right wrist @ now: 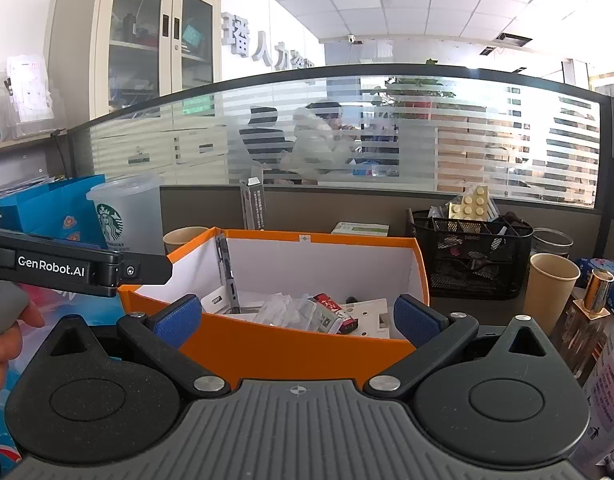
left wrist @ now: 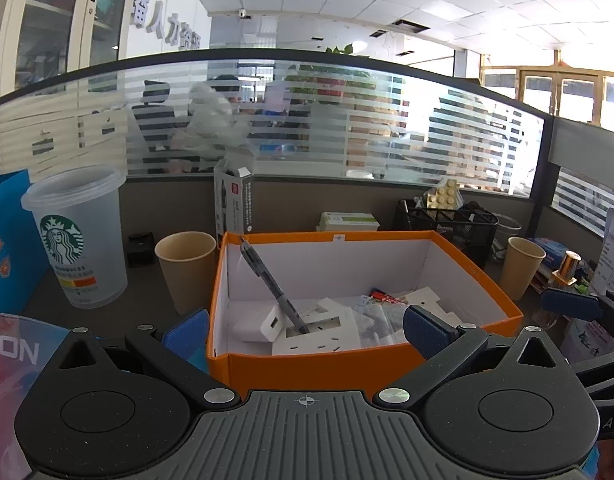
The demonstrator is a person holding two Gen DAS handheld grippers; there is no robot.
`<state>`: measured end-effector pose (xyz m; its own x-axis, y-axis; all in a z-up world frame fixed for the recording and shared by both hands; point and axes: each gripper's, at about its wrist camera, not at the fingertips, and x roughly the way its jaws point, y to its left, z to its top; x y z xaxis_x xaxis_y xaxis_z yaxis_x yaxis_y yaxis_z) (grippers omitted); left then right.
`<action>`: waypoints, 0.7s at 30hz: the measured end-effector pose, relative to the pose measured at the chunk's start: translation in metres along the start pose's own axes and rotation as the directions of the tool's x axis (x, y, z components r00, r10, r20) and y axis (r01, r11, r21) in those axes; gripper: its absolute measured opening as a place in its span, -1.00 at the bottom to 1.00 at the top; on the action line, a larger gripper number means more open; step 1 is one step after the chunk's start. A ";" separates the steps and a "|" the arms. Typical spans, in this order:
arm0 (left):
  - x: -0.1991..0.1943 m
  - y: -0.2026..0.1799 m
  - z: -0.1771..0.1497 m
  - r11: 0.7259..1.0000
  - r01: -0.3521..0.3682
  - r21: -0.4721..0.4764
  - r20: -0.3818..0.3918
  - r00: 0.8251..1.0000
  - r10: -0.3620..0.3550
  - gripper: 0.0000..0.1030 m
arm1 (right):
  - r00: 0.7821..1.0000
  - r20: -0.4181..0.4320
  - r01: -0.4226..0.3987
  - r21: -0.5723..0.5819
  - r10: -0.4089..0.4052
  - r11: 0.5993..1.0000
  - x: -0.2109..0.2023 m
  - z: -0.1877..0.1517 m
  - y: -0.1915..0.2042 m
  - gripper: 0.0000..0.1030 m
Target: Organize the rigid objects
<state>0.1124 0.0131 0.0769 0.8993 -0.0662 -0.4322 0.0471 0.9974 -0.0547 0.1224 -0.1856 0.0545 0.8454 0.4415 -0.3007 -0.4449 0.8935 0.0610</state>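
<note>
An orange cardboard box [left wrist: 473, 268] with a white inside stands on the desk in front of both grippers; its near wall [right wrist: 291, 348] fills the middle of the right wrist view. Inside lie a grey pen [left wrist: 269, 280] leaning against the left wall, a white charger [left wrist: 273, 322], white socket plates [left wrist: 327, 328], clear plastic bags [right wrist: 287, 310] and a small red-and-black item [right wrist: 335, 308]. My left gripper [left wrist: 305, 334] is open, its blue pads just short of the box's near wall. My right gripper [right wrist: 297, 316] is open too, empty, at the near wall.
A Starbucks plastic cup [left wrist: 77, 236] and a paper cup [left wrist: 187, 268] stand left of the box, with a blue bag [left wrist: 7, 240] beyond. A black mesh organizer [left wrist: 447, 224], another paper cup [left wrist: 521, 266] and a gold-capped bottle [right wrist: 587, 312] crowd the right. A hand [right wrist: 3, 340] holds the left gripper's body [right wrist: 67, 268].
</note>
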 end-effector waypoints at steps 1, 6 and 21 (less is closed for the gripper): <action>-0.001 0.000 0.000 1.000 0.001 0.001 0.001 1.000 -0.001 1.00 | 1.000 -0.001 0.000 0.000 0.000 1.000 -0.001 0.000 0.000 1.00; -0.004 -0.001 0.000 1.000 0.003 0.005 0.003 1.000 -0.003 1.00 | 1.000 0.003 -0.001 -0.002 0.001 1.000 -0.002 0.000 0.001 1.00; -0.008 -0.002 0.001 1.000 0.006 0.009 0.005 1.000 -0.006 1.00 | 1.000 0.004 -0.001 -0.007 0.001 1.000 -0.007 0.000 0.003 1.00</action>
<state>0.1055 0.0114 0.0819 0.9012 -0.0718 -0.4275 0.0561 0.9972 -0.0493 0.1154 -0.1861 0.0569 0.8462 0.4427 -0.2967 -0.4479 0.8924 0.0542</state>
